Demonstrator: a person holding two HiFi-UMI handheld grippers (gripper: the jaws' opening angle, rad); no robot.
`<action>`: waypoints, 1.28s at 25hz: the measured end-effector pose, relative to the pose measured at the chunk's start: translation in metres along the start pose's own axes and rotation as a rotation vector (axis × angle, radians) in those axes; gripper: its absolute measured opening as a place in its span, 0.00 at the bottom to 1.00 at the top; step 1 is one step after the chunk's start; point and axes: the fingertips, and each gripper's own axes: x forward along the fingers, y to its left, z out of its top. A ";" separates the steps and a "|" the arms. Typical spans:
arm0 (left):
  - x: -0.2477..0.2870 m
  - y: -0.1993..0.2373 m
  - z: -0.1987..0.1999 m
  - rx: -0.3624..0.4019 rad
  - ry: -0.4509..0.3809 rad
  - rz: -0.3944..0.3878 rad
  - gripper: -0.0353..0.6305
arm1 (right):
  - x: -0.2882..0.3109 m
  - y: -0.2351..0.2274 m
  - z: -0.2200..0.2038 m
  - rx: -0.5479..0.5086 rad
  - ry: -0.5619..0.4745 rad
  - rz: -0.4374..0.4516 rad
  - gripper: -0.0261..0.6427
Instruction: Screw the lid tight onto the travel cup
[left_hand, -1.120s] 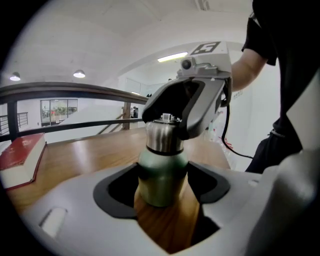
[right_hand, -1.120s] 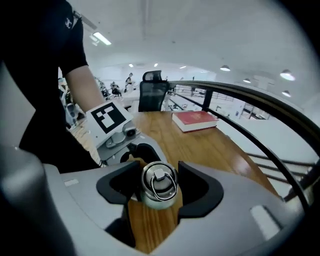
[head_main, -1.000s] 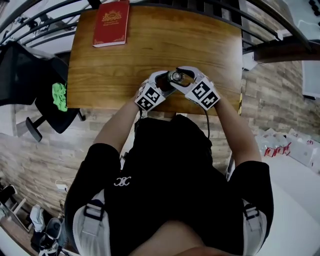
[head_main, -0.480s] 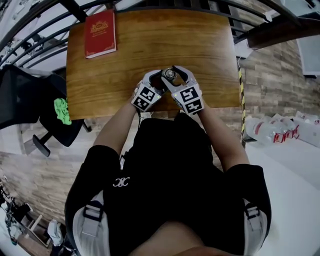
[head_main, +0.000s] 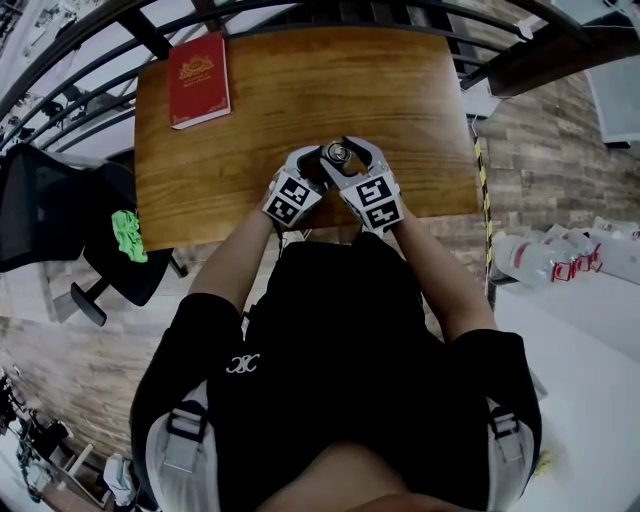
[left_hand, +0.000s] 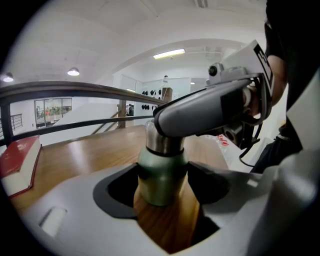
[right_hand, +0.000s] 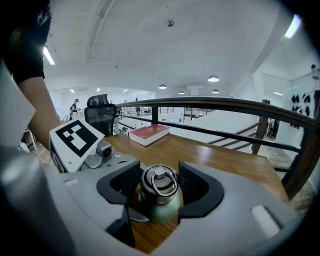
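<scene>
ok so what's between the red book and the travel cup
Only bare wooden table: the head view shows nothing lying between the red book and the travel cup.

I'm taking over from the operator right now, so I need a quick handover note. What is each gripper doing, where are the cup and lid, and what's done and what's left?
Left gripper: jaws closed on the body of the green metal travel cup, which stands upright near the front edge of the wooden table.
Right gripper: jaws closed on the steel screw lid with a ring handle.
Done: the lid sits on the cup's mouth.
Left: likely twist the lid tight while the left gripper steadies the body, then release. How far it is threaded cannot be seen.
The red hardcover book lies at the table's far left corner, apart from the work.
</scene>
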 end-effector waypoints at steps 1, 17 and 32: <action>0.000 0.000 0.000 -0.001 0.005 -0.001 0.59 | -0.001 0.000 0.001 0.011 -0.010 0.003 0.40; -0.062 0.022 0.044 -0.057 -0.084 0.223 0.45 | -0.069 -0.053 0.065 0.198 -0.336 -0.215 0.39; -0.261 0.123 0.148 -0.149 -0.340 0.844 0.15 | -0.148 -0.089 0.155 0.136 -0.598 -0.559 0.04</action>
